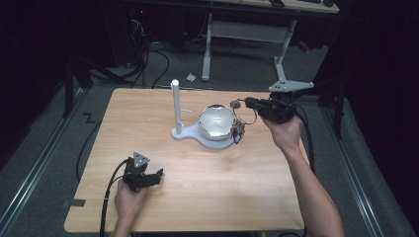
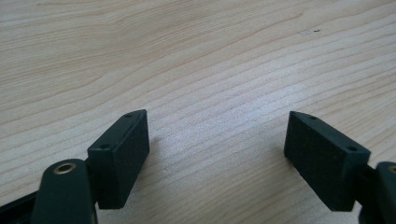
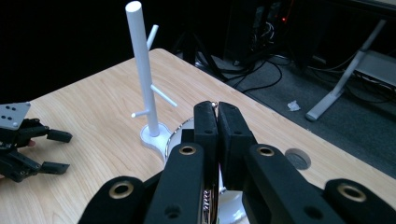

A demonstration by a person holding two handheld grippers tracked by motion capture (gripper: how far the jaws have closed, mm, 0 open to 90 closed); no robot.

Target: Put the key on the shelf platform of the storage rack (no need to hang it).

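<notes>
A white stand with a tall post and short side pegs rises at the table's middle; the post also shows in the right gripper view. A shiny round bowl sits on the stand's base. A beaded string hangs at the bowl's right side, and a thin chain runs from it up to my right gripper. That gripper is shut on the chain, with a metal bit showing at the jaw tips and beads below. My left gripper rests low near the front left, and its jaws stand open over bare wood.
A grey round cable hole lies in the tabletop just behind the bowl. The wooden table has bare surface in front. Beyond the far edge are a white desk frame and floor cables.
</notes>
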